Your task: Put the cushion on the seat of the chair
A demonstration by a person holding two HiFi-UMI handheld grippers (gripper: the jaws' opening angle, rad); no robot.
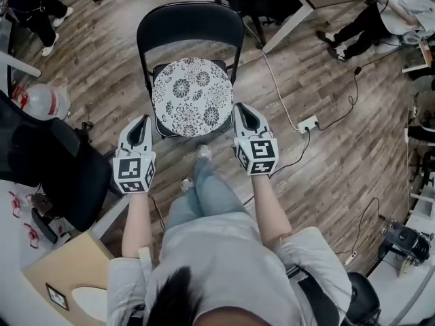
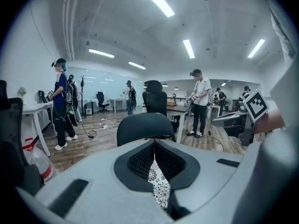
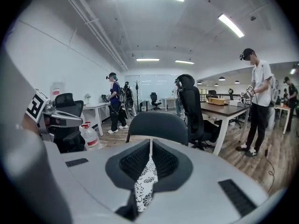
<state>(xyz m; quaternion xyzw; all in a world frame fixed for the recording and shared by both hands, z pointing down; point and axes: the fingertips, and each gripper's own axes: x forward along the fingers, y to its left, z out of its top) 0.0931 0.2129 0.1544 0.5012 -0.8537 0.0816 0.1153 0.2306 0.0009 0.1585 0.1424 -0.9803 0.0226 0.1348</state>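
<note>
Since the left gripper (image 1: pixel 141 129) and right gripper (image 1: pixel 245 117) each clench only a thin fold at the rim of the floral cushion (image 1: pixel 190 95), held over the chair (image 1: pixel 190 20) seat at upper centre, either pinch may slip, letting it swing and drop past the seat's front edge.

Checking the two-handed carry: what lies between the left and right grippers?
The cushion, its edges clamped by the left gripper and right gripper, over the chair. The head view shows it.

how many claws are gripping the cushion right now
2. The left claw is shut on the left edge of the cushion, the right claw on its right edge, over the chair seat.
</note>
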